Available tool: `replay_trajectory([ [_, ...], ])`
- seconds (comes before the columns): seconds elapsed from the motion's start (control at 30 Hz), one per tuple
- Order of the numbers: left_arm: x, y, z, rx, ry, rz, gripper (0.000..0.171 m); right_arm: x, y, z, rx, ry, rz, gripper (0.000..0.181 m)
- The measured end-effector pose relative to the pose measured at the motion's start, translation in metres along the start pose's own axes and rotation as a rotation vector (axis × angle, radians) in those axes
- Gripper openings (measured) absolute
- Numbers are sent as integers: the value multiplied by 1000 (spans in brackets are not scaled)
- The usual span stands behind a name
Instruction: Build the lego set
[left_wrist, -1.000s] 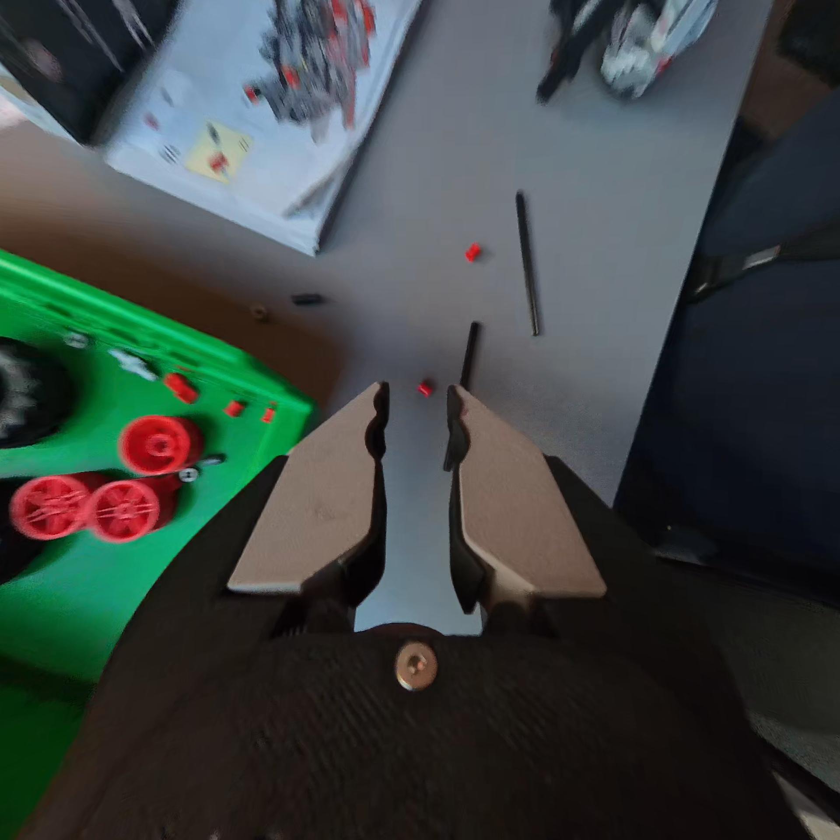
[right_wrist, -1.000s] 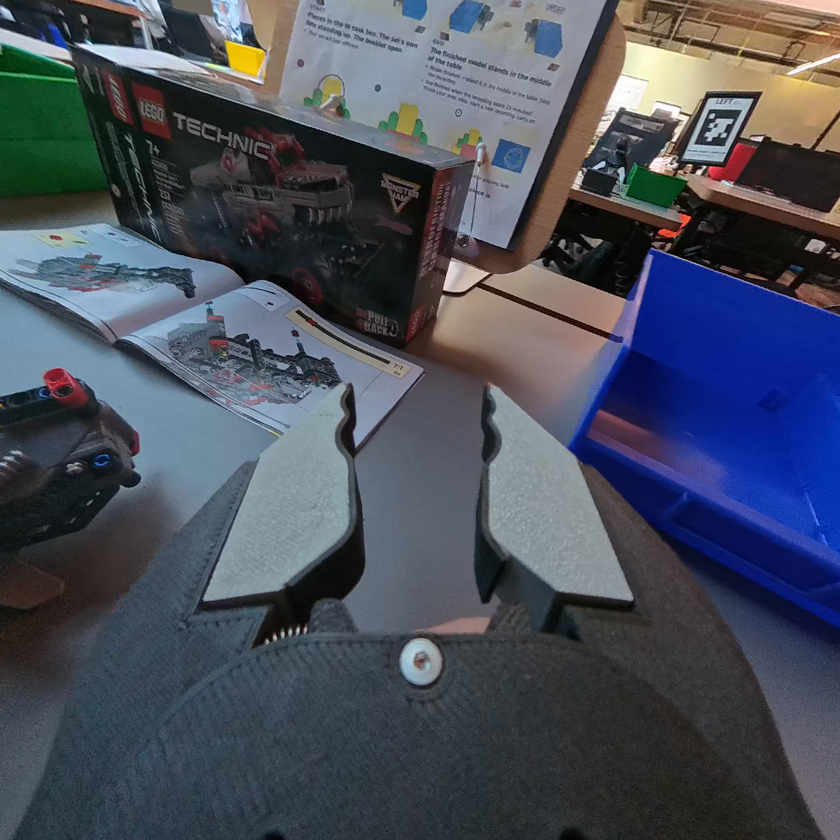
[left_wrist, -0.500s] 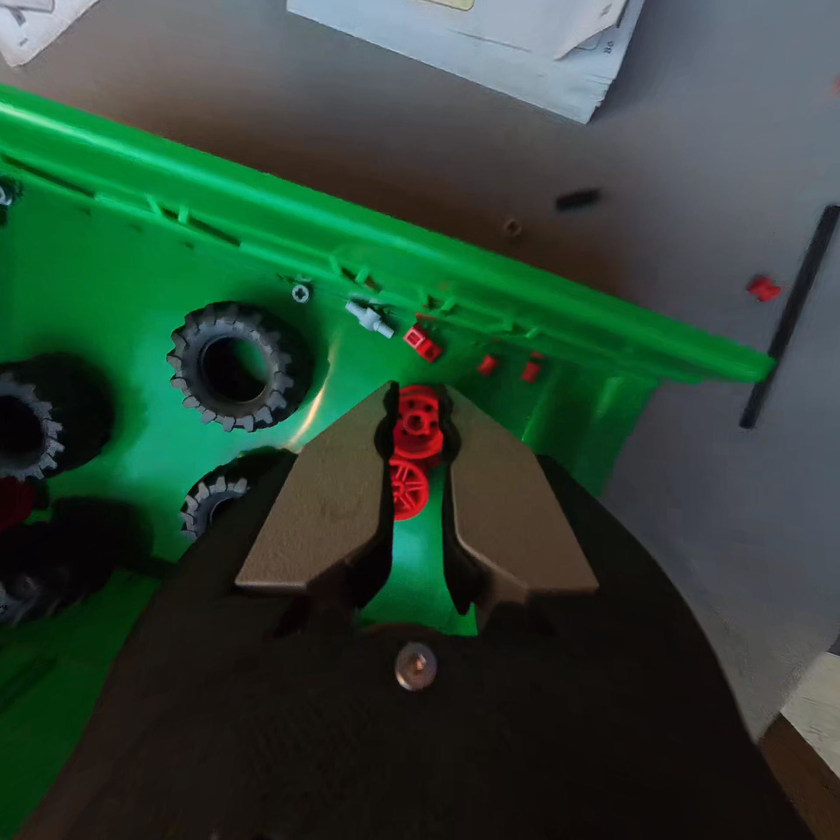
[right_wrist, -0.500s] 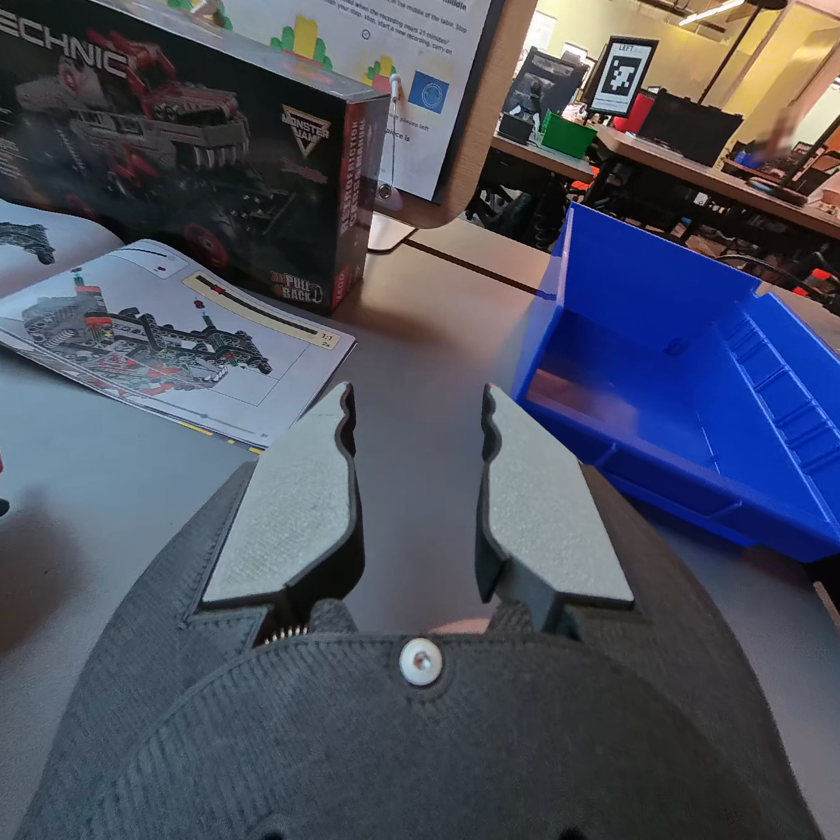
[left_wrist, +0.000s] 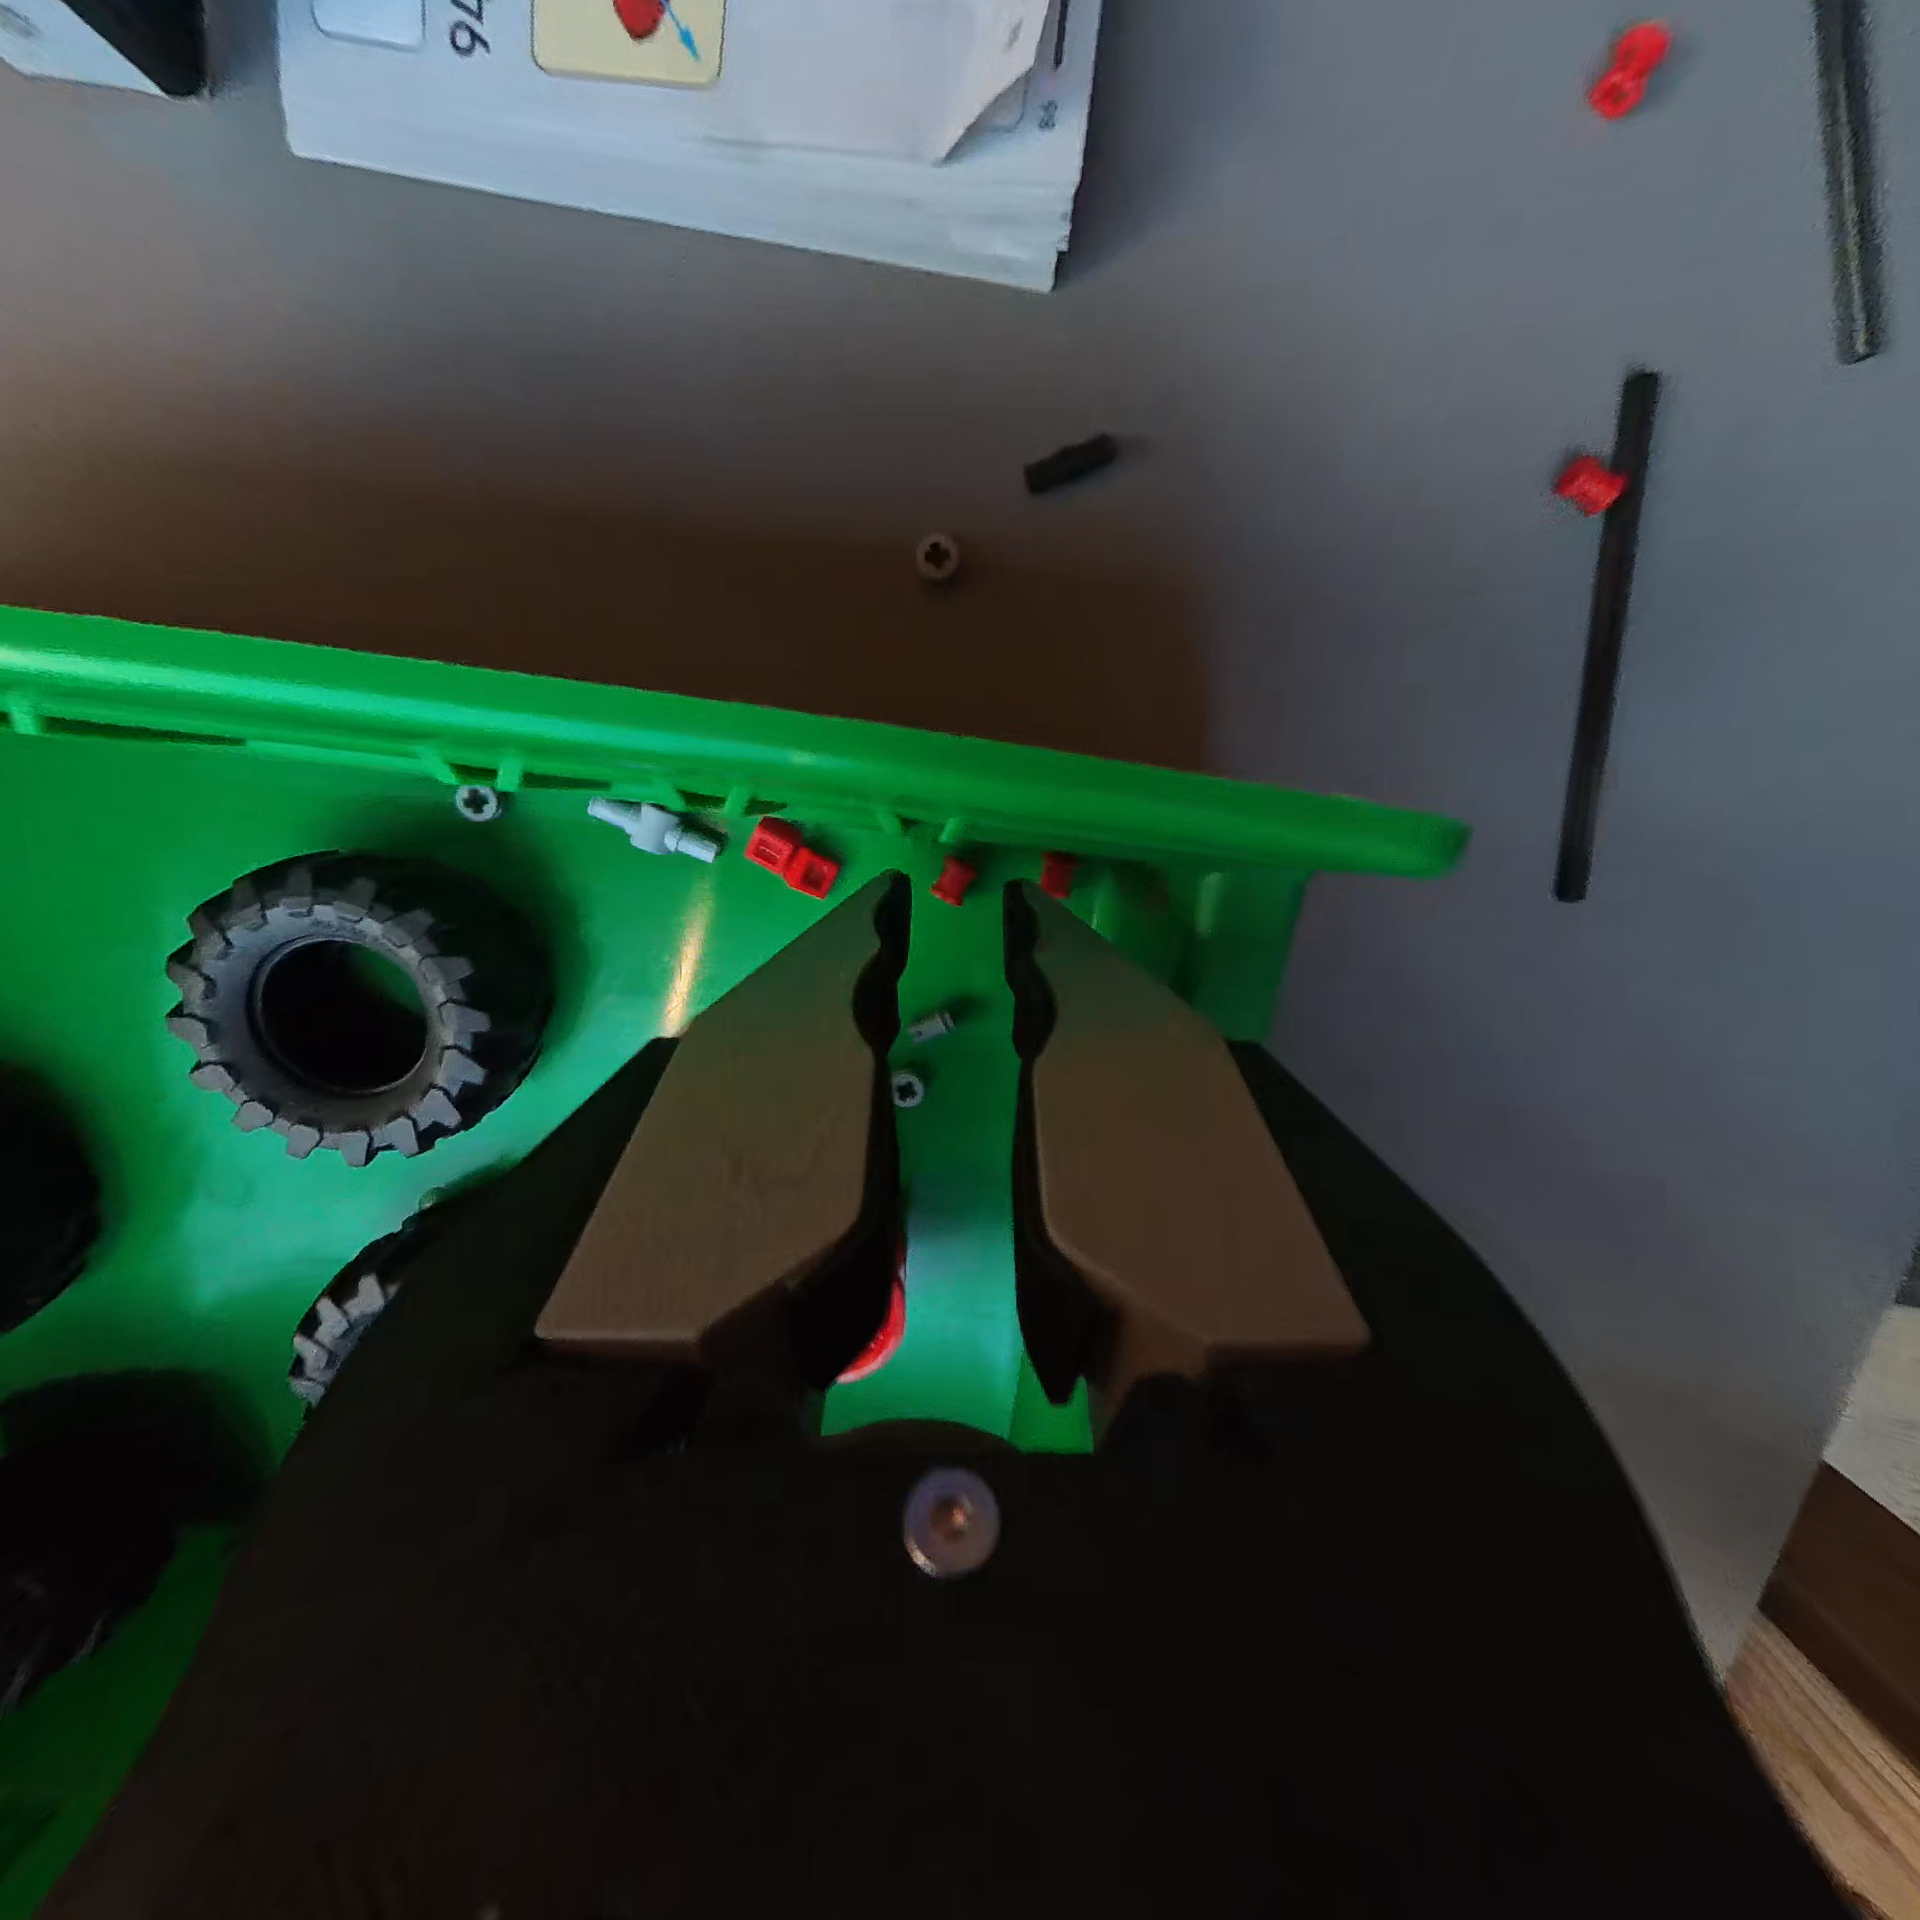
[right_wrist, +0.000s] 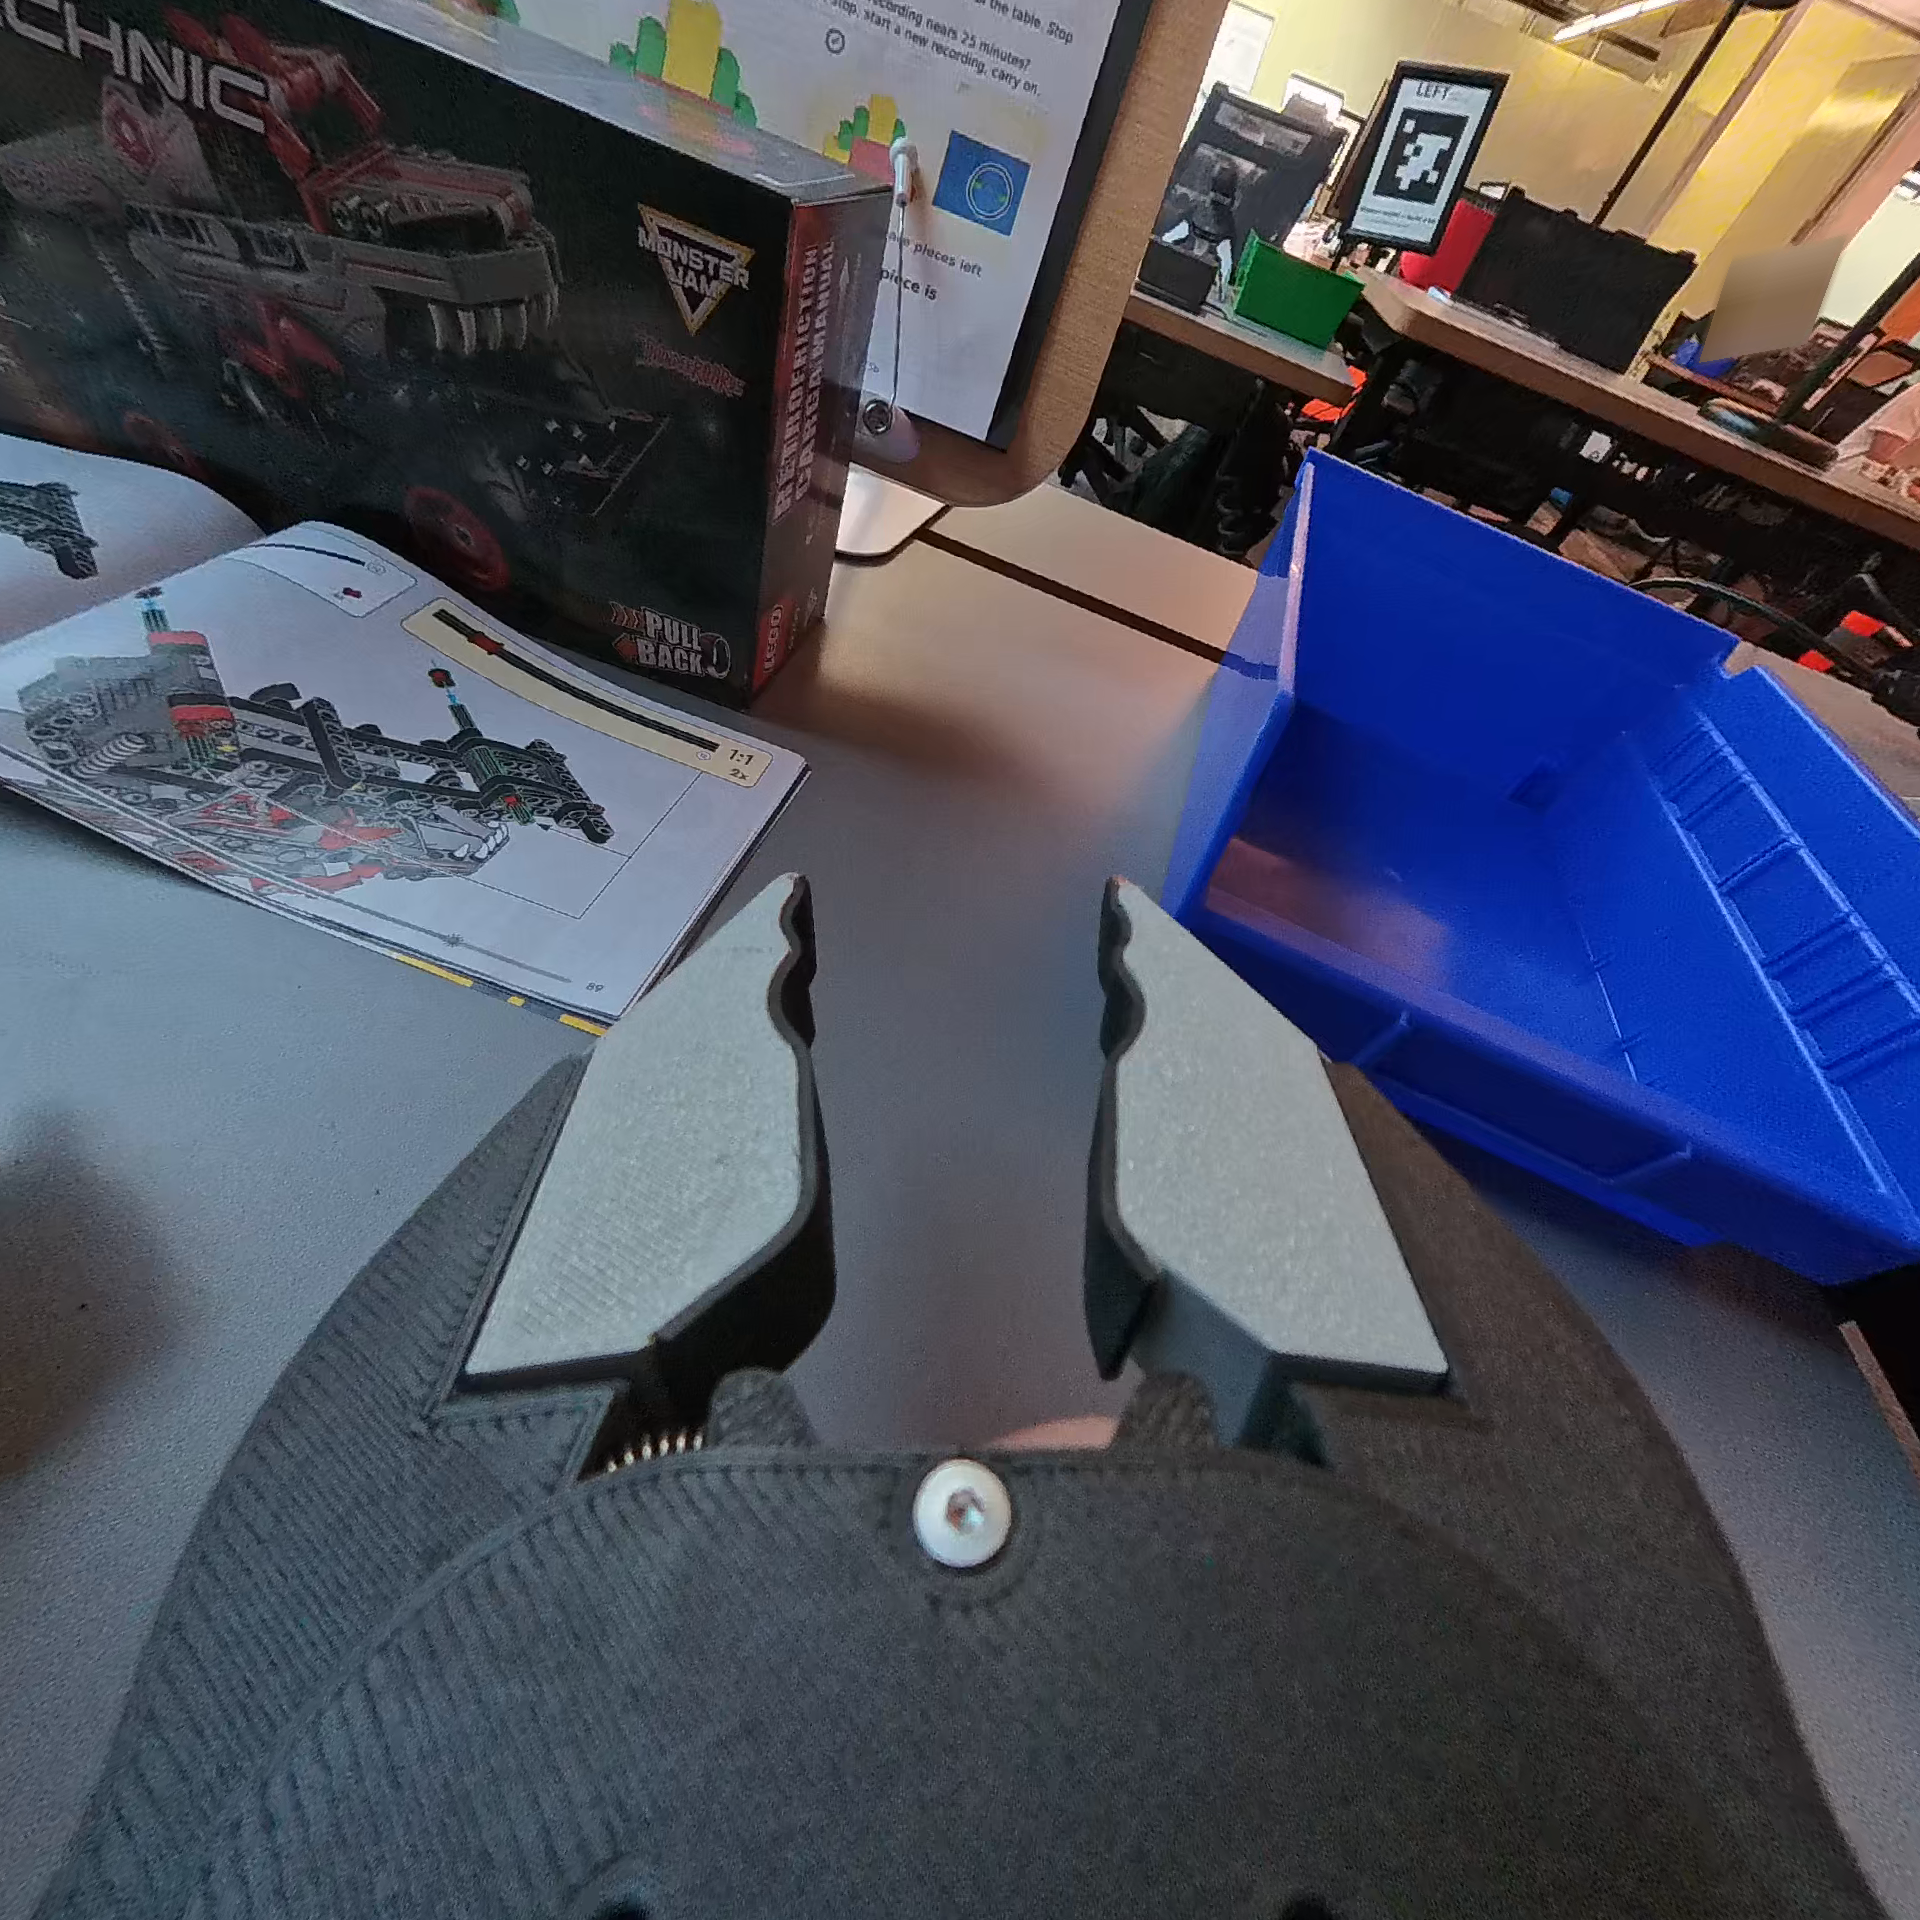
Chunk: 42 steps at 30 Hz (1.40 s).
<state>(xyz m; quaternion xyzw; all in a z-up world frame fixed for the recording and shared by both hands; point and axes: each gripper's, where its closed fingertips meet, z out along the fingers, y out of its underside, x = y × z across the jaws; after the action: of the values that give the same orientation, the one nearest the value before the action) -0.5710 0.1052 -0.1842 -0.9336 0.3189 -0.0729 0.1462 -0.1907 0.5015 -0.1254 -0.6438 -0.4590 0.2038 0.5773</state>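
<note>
My left gripper (left_wrist: 954, 904), jaws slightly parted, empty, over green bin (left_wrist: 727, 727). Bin holds black tyre (left_wrist: 353, 1023) at left, small red pieces (left_wrist: 792, 854) along far wall. On grey table (left_wrist: 1351, 312) beyond: black axle (left_wrist: 1605, 634), instruction booklet (left_wrist: 727, 135).

In my left wrist view, the green bin (left_wrist: 727, 727) holds black treaded tyres (left_wrist: 353, 1023) lying flat, small red connectors (left_wrist: 792, 857) and a grey pin (left_wrist: 655, 828) along its far wall. On the grey table beyond lie two black axles (left_wrist: 1605, 634), red bushes (left_wrist: 1590, 485) and the instruction booklet (left_wrist: 707, 135). My right wrist view shows the booklet open flat (right_wrist: 416, 769) before the upright set box (right_wrist: 436, 312).
</note>
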Motion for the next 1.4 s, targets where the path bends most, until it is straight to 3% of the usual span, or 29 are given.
replay_trajectory([
  [0.23,-2,4,5,-15,4,-21,4,-1,0,0,4,-10,1,51],
  [0.37,-3,11,-21,24,-46,-71,4,-1,-1,-1,10,-15,2,50],
  [0.5,24,-13,-78,249,-105,-113,4,-2,-2,-2,22,-20,3,50],
  [0.57,50,-27,-90,328,-127,-97,4,-3,-4,-2,31,-23,-2,50],
  [0.67,85,-46,-67,387,-124,-124,3,-6,-6,-3,42,-35,-13,50],
  [0.87,96,-40,10,259,-153,-217,4,-10,-9,-5,65,-57,-14,47],
  [0.97,99,-29,24,172,-155,-206,16,-9,-12,-8,85,-64,-2,46],
  [1.17,107,-31,17,218,-74,-258,19,-9,-16,-11,113,-75,15,46],
  [1.27,93,-24,-6,245,-152,-290,19,-9,-16,-12,119,-78,18,46],
  [1.4,62,-10,-69,301,-308,-336,12,-10,-16,-11,116,-81,16,46],
])
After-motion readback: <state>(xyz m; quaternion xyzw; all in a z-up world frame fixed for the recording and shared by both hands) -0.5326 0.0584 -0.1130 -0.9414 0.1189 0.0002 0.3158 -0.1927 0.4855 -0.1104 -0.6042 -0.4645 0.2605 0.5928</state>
